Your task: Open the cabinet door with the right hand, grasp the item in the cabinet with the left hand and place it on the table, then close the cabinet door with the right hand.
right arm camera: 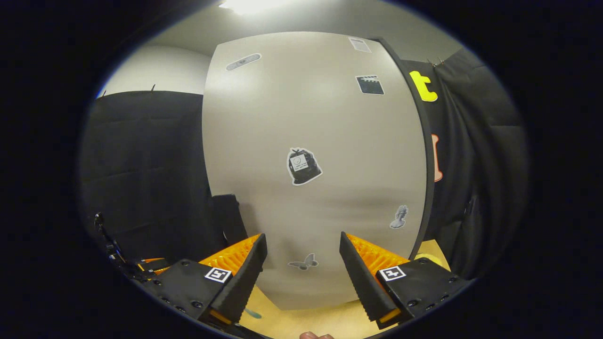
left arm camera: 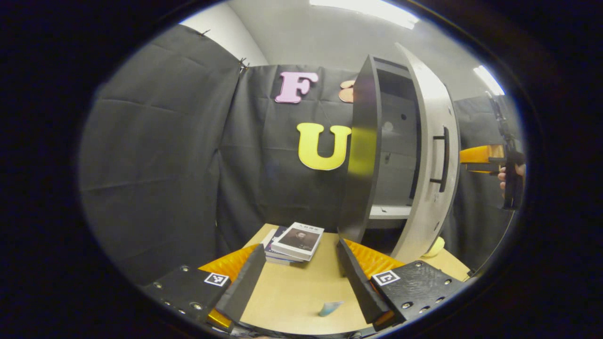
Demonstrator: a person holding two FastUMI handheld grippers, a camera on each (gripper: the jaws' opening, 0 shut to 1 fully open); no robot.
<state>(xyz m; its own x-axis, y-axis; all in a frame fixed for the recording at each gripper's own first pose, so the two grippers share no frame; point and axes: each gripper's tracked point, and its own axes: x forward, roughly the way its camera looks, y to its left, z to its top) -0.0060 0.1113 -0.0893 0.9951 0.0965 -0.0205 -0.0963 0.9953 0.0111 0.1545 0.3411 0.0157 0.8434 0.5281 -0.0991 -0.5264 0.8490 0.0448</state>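
Observation:
A cabinet (left arm camera: 362, 155) stands on the table with its pale grey door (left arm camera: 424, 141) ajar, black handle (left arm camera: 443, 157) facing me. Inside I see a bare shelf (left arm camera: 388, 212). A small stack of books (left arm camera: 294, 242) lies on the wooden table (left arm camera: 301, 292) in front of the cabinet. My left gripper (left arm camera: 299, 278) hovers open over the table, short of the books, holding nothing. My right gripper (left arm camera: 471, 161), held by a hand, sits beyond the door's far edge. In the right gripper view, my right gripper (right arm camera: 301, 268) is open close to a grey cabinet panel (right arm camera: 311, 117) with stickers.
A small teal scrap (left arm camera: 330, 308) lies on the table near my left fingers. A yellow object (left arm camera: 435, 247) sits by the cabinet's base, seen too as the yellow object (right arm camera: 426, 258) in the right gripper view. Black cloth walls surround the table.

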